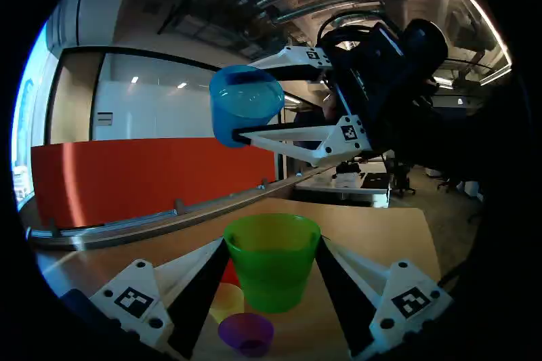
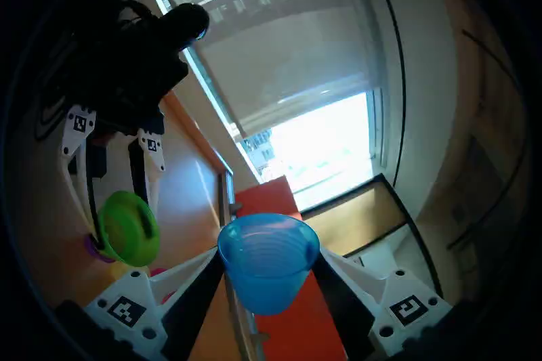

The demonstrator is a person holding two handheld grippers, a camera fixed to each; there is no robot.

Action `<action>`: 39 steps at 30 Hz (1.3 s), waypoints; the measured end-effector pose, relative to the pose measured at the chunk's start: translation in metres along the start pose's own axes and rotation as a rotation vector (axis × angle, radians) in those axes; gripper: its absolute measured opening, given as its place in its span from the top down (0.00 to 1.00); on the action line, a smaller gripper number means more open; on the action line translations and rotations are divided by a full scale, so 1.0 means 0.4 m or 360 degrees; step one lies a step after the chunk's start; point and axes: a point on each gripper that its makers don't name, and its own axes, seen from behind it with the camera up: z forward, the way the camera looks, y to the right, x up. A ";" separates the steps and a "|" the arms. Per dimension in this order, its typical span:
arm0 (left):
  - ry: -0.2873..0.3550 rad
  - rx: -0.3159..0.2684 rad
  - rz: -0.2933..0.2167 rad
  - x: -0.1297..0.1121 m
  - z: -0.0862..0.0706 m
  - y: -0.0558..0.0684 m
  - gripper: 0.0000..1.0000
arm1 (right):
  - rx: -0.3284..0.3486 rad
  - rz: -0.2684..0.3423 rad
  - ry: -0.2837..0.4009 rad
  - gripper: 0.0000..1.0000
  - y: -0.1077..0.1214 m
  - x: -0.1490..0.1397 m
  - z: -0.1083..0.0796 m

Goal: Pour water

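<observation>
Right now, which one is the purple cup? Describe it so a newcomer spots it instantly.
Start at the wooden table in the left gripper view. Below the green cup held in the left gripper, small cups stand on the tabletop. The purple cup is nearest the camera, beside a yellow cup; its translucent violet colour sets it apart.
</observation>
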 end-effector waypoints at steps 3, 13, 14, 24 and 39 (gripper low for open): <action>-0.0002 0.0003 0.0001 0.001 0.000 -0.002 0.14 | 0.0001 0.0086 -0.0007 0.11 -0.010 -0.010 -0.003; -0.0012 0.0000 0.0002 -0.001 -0.001 0.000 0.14 | 0.0006 0.0459 -0.0033 0.11 -0.050 -0.043 -0.007; -0.0013 0.0000 0.0003 -0.001 -0.001 0.000 0.14 | 0.0005 0.0497 -0.0035 0.11 -0.053 -0.046 -0.008; -0.0018 0.0009 0.0003 0.000 -0.005 -0.004 0.14 | -0.0002 0.1006 -0.0025 0.11 -0.075 -0.076 -0.010; -0.0029 0.0012 -0.0003 -0.004 -0.014 -0.007 0.14 | 0.0008 0.1492 -0.0001 0.11 -0.102 -0.090 -0.008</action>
